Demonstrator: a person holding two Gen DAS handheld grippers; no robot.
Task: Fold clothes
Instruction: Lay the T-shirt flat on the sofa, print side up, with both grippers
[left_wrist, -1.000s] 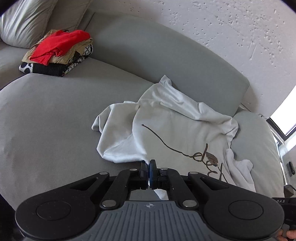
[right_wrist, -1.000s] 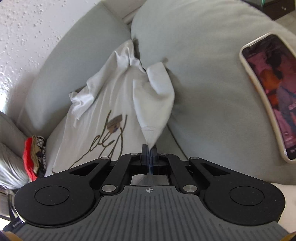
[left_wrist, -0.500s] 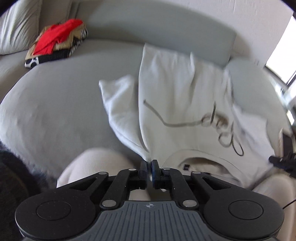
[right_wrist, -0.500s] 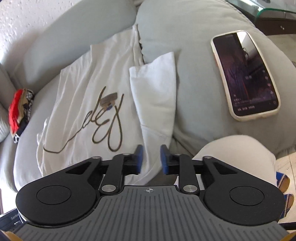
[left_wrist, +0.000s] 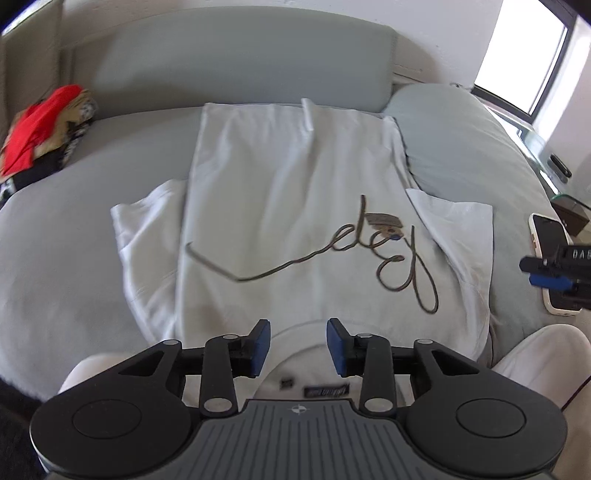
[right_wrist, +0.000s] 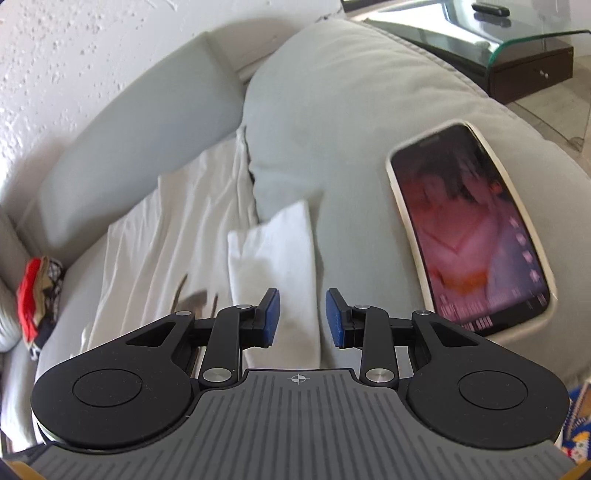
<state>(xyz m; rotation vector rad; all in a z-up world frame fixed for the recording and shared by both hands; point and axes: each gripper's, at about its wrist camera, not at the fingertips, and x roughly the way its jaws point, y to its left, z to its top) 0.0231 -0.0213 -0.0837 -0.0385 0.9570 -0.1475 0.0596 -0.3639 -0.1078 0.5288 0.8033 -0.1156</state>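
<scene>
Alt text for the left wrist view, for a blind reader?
A white T-shirt with looping brown script lies spread flat on a grey sofa, collar nearest the open left gripper. A phone lies at right, folded clothes far left.

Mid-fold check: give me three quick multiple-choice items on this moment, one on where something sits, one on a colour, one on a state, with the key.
1. Where does the phone lie?
A. On the cushion right of the white T-shirt
B. On top of the shirt
C. On the clothes pile

2. What colour is the top garment of the clothes pile?
A. Blue
B. Red
C. Green

3. How do the jaws of the left gripper stand?
A. Shut on the collar
B. Shut on a sleeve
C. Open, holding nothing

Key: 1 A, the phone rests on bare grey cushion beyond the right sleeve; 2 B, red cloth tops the pile; 3 C, a clear gap between the blue pads. The right gripper is open too.
</scene>
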